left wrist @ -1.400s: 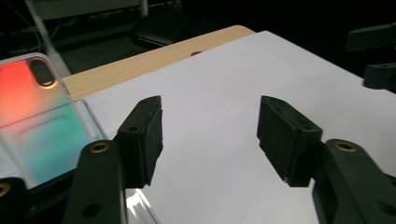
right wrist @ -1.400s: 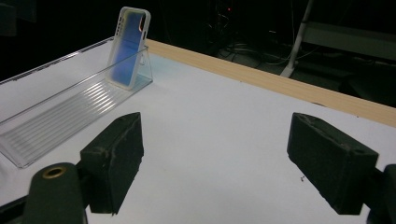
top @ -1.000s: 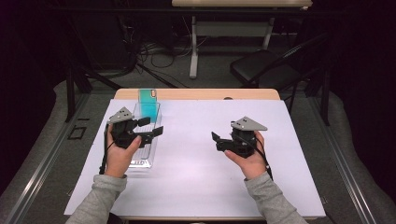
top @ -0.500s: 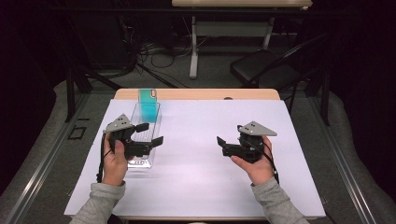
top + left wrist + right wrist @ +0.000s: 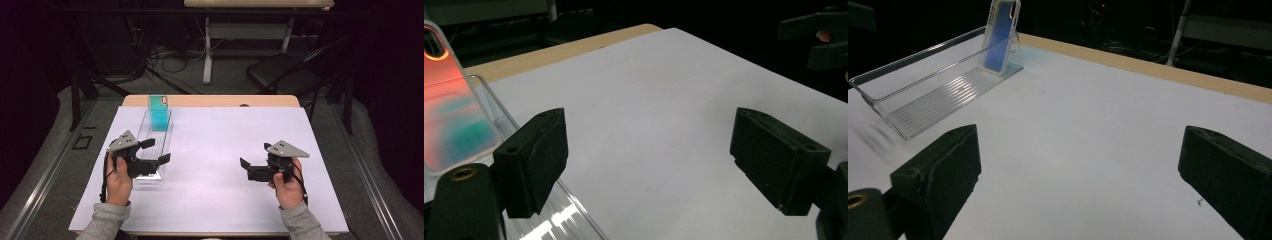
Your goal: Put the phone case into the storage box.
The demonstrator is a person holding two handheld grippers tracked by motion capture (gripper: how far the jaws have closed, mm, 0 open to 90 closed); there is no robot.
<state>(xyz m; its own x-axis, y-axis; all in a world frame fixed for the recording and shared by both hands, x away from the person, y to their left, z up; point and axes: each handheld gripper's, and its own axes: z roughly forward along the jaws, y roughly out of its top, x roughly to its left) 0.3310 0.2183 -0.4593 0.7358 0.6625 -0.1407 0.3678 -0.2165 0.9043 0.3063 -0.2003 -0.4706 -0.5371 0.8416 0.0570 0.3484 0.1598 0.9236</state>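
Black, two-jawed left gripper [image 5: 155, 151], grey three-cornered plate on top: hovering at the near end of the clear tray, its jaws standing wide apart with nothing between them. Black, two-jawed right gripper [image 5: 246, 169], same build: hanging over bare paper well to the right, jaws wide and gripping nothing, having just been opening further.

Clear plastic tray [image 5: 165, 131], long and narrow with a ribbed floor: lying lengthwise on the left part of the sheet, running away from the person. In the left gripper view its near wall [image 5: 569, 200] is passing just under the left-hand pad.

Teal phone case with a pale rim [image 5: 159, 114]: standing upright in the far end of the tray, leaning against its end wall. In the right gripper view the case [image 5: 1000, 35] is showing blue; in the left gripper view [image 5: 446, 115] it is blurred and showing orange-red and green.

White paper sheet [image 5: 220, 150]: covering nearly the whole top, smooth and unmarked.

Light wooden table [image 5: 225, 101]: showing as a strip along the far edge.

Grey floor [image 5: 190, 85]: carrying loose black cables. A white table leg [image 5: 207, 55] and a dark folding chair [image 5: 280, 75] are standing beyond the table, the rest of the room lying in darkness.
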